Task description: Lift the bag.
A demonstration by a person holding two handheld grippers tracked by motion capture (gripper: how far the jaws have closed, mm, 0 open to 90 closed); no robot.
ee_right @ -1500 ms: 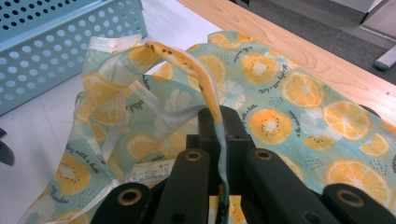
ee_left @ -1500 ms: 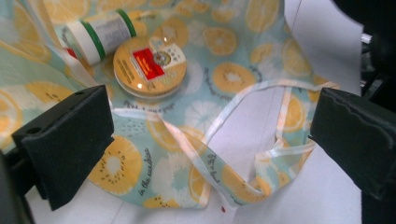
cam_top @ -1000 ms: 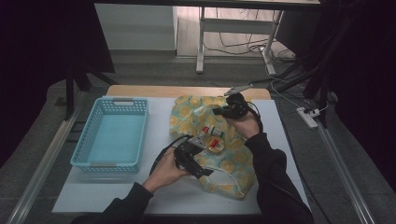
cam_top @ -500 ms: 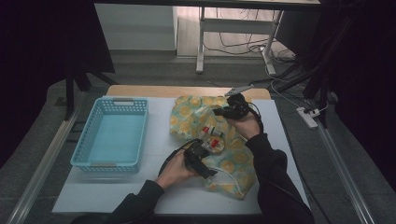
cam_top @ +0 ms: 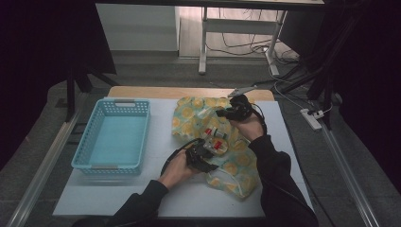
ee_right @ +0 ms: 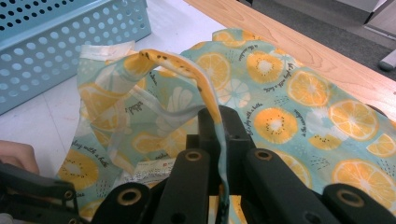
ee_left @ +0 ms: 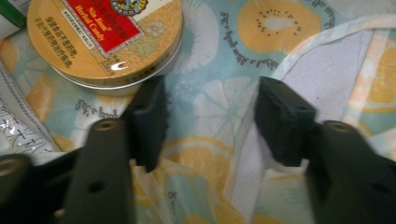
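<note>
White tabletop (cam_top: 118, 198) is carrying a light-blue perforated plastic basket (cam_top: 113, 137) at 9 o'clock and a teal citrus-print fabric bag (cam_top: 194, 113), its long axis running from 11 toward 5 o'clock. Its rim is being clamped by the right gripper (ee_right: 215, 135). The left gripper (ee_left: 210, 116), half-closed after narrowing, is straddling cloth; a round gold candy tin (ee_left: 105, 39) is partly cut off.

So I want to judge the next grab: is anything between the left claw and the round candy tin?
Nothing visible blocks it. The left claw sits over the citrus-print cloth, its jaws having just been closing with cloth between them, and the round candy tin lies just beyond one jaw, uncovered.
</note>
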